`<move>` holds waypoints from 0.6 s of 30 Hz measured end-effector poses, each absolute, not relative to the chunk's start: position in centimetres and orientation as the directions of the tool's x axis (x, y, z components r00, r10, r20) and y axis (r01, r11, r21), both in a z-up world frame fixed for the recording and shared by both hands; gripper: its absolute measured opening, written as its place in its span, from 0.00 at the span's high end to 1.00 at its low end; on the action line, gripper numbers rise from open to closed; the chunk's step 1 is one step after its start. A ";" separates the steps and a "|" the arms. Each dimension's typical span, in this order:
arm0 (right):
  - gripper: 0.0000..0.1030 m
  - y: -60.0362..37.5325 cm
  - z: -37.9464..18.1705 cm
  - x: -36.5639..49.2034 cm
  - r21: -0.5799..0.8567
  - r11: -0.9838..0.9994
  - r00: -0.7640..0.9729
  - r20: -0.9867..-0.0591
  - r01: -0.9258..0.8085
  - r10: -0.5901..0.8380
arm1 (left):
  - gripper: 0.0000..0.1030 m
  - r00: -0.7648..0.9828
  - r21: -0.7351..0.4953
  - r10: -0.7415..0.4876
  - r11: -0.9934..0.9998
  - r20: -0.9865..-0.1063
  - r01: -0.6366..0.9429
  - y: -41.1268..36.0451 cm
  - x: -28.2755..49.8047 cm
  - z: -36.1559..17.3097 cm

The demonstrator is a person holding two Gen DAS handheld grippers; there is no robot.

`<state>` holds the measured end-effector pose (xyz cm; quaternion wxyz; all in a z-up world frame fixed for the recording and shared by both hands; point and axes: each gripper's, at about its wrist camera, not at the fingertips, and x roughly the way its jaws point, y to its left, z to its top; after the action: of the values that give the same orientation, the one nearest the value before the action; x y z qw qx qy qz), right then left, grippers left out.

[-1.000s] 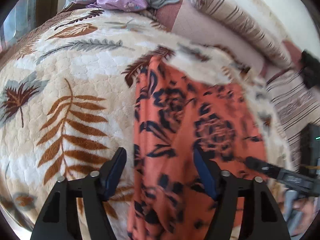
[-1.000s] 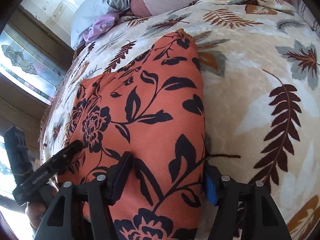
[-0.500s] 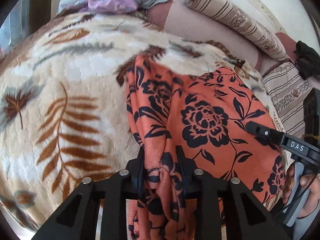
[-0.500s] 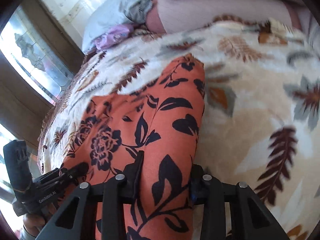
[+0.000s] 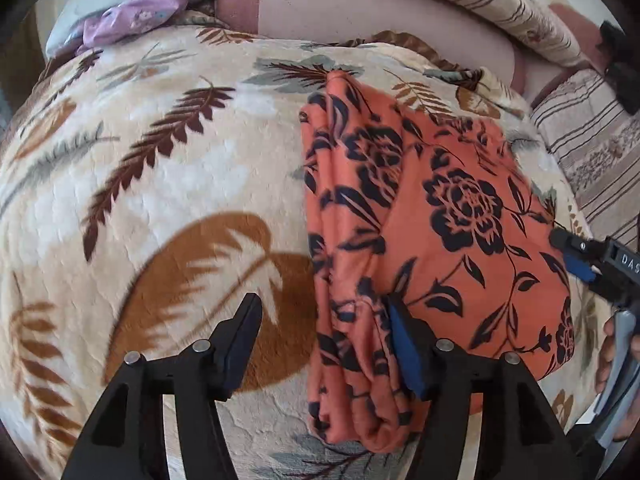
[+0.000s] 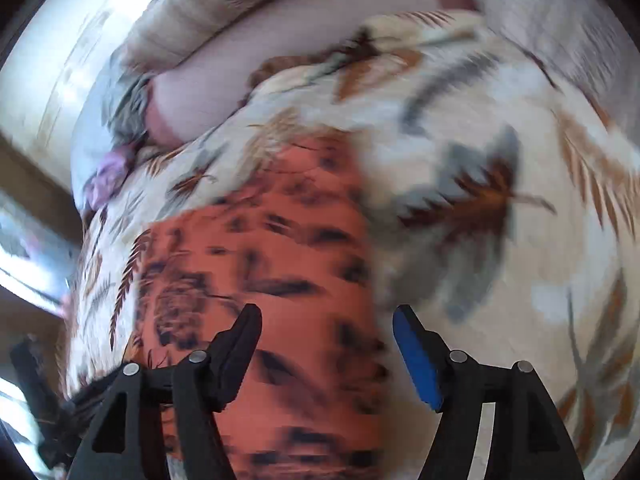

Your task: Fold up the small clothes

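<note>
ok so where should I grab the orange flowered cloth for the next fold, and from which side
Probably take the bunched near-left edge of the orange cloth, where several layers stack into a thick ridge that is easy to pinch. Come from the blanket side with the left tool, which is open and already straddles that ridge. The right tool is open too; its view is blurred.

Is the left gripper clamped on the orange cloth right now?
No, the left gripper is open, fingers spread either side of the orange cloth's folded edge.

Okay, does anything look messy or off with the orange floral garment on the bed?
Slightly: the orange floral garment lies folded on the leaf-print blanket, but its left edge is bunched into uneven ridges, not flat.
</note>
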<state>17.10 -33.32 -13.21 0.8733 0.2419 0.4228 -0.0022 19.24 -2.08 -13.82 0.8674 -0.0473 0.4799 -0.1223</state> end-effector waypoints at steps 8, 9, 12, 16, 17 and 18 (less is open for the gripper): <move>0.27 -29.6 -6.8 13.2 0.492 0.870 0.790 -0.527 -0.017 0.314 | 0.33 0.561 -0.108 -0.195 0.977 -0.804 0.185 -2.5 17.3 -13.2; 0.24 -28.5 -6.4 13.6 0.501 0.863 0.781 -0.512 -0.067 0.358 | 0.33 0.559 -0.115 -0.198 0.977 -0.805 0.179 -2.5 17.3 -13.1; 0.17 -26.5 -10.1 15.3 0.551 0.834 0.681 -0.599 -0.029 0.420 | 0.33 0.558 -0.123 -0.201 0.977 -0.805 0.175 -2.4 17.4 -13.5; 0.17 -26.0 -12.2 15.0 0.557 0.831 0.661 -0.629 0.015 0.410 | 0.33 0.565 -0.130 -0.217 0.973 -0.796 0.190 -1.8 16.5 -12.9; 0.17 -25.9 -11.7 14.5 0.550 0.835 0.666 -0.628 0.014 0.403 | 0.33 0.569 -0.127 -0.216 0.973 -0.793 0.192 -1.7 16.5 -12.8; 0.17 -25.9 -11.3 14.0 0.548 0.836 0.672 -0.625 0.015 0.397 | 0.33 0.568 -0.125 -0.214 0.973 -0.795 0.193 -1.7 16.6 -12.7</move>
<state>13.97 -25.91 -11.26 0.8753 0.2645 0.3899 0.1091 16.60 -1.69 -12.74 0.8854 -0.0120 0.4503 -0.1149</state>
